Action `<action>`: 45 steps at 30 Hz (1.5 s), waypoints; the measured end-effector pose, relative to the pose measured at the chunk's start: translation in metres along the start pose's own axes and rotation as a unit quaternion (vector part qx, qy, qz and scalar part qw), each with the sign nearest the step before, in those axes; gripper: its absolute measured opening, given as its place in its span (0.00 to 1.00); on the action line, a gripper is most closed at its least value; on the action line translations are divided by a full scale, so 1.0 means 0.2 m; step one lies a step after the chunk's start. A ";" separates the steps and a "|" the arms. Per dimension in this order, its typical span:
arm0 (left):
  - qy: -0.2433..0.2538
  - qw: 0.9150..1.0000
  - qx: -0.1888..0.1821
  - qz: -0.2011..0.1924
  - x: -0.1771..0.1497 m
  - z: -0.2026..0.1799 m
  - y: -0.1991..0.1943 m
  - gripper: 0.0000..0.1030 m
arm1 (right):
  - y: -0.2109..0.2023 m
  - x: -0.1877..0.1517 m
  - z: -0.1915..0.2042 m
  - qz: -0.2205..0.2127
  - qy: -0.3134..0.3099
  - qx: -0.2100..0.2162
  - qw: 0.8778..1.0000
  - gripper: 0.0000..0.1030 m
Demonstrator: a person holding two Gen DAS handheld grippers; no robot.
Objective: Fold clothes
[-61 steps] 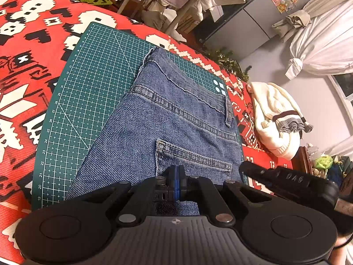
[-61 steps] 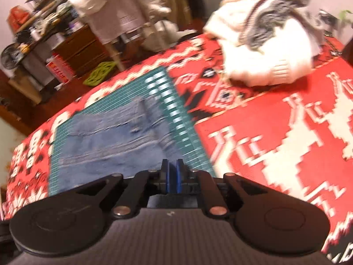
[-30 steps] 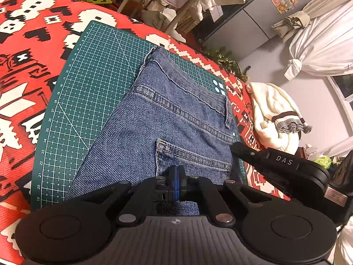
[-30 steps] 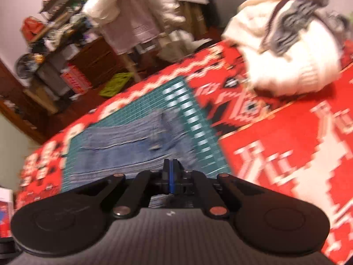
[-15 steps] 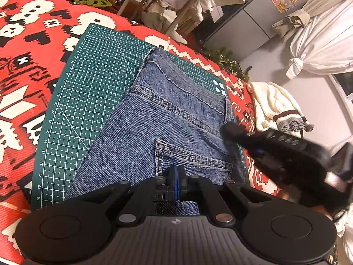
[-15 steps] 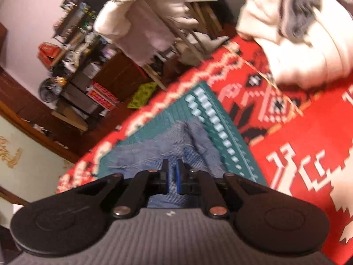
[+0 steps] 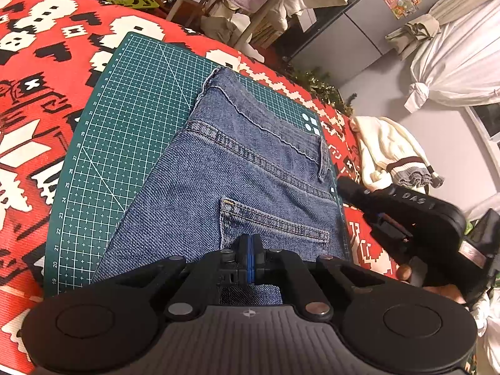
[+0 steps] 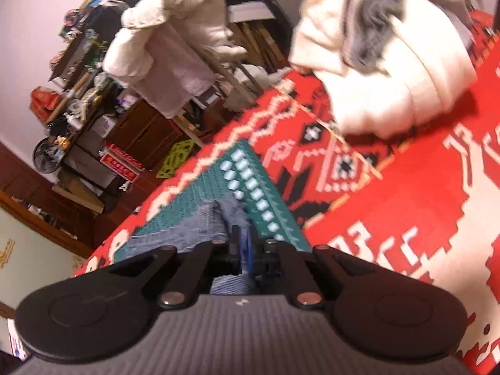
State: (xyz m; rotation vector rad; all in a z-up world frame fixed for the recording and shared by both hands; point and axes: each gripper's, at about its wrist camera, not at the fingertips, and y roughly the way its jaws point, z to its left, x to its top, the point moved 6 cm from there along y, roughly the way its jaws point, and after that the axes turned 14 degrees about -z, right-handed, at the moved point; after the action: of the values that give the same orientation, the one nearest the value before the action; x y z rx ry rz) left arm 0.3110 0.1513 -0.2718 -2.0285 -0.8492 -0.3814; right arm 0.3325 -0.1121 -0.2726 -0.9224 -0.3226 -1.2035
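Note:
Folded blue jeans (image 7: 250,162) lie flat on a green cutting mat (image 7: 131,100), back pocket up. My left gripper (image 7: 250,254) hovers low over the pocket with its blue pads pressed together and no cloth seen between them. My right gripper (image 7: 350,190) reaches in from the right, its tip at the jeans' right edge near the waistband. In the blurred right wrist view, the right gripper (image 8: 242,243) shows a narrow gap between its pads, just above the jeans (image 8: 206,225) and the mat (image 8: 256,187).
A red patterned cloth (image 7: 31,93) covers the table. A cream knit sweater (image 7: 387,156) (image 8: 390,72) lies bunched beyond the mat's right side. A hand (image 7: 437,287) holds the right gripper. Chairs draped with clothes and cluttered shelves stand behind the table.
The right gripper has swung in from the right to the jeans' edge, and its pads have parted slightly. The left gripper and the jeans have stayed put.

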 end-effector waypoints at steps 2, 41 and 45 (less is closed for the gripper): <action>-0.004 1.000 -0.002 0.001 0.00 0.00 0.00 0.03 | -0.02 0.00 0.07 0.001 -0.010 0.021 1.000 0.07; -0.229 0.973 -0.009 -0.035 0.16 0.34 -0.02 0.01 | 0.25 -0.42 0.67 0.116 -0.104 0.085 0.984 0.00; -0.228 0.973 -0.010 -0.034 0.15 0.35 -0.02 0.02 | 0.28 -0.41 0.66 0.117 -0.100 0.085 0.984 0.00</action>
State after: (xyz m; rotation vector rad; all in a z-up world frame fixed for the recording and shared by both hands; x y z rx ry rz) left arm 0.3270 0.2225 -0.2918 -2.1439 -1.1962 0.0487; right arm 0.3845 0.0439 -0.2701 -0.9056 -0.4569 -0.8556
